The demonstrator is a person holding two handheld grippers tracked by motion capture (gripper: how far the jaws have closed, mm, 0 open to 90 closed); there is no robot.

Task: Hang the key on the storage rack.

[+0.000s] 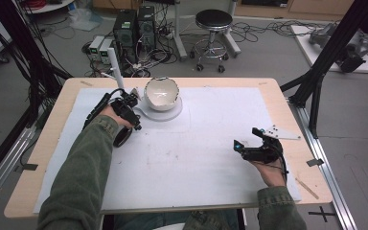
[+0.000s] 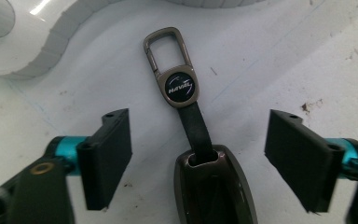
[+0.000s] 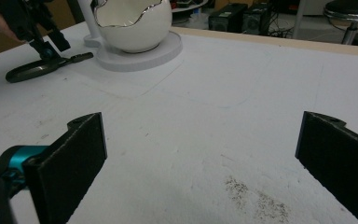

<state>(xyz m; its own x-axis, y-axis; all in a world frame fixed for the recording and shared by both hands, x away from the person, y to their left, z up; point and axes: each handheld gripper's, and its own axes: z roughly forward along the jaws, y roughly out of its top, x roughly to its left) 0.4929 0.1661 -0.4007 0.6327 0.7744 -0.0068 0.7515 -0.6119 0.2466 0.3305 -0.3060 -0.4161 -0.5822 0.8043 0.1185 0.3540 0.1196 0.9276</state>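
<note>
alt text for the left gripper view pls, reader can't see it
A car key fob lies on the white table mat between the left gripper's two open black jaws, neither touching it. Its black strap leads up to a metal clip; part of a white stand shows top left.

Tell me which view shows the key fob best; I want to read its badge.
The left gripper view: the key fob lies close between the open jaws, badge and clip sharp. The right gripper view shows it far off, edge-on; the high view shows a dark oval.
</note>
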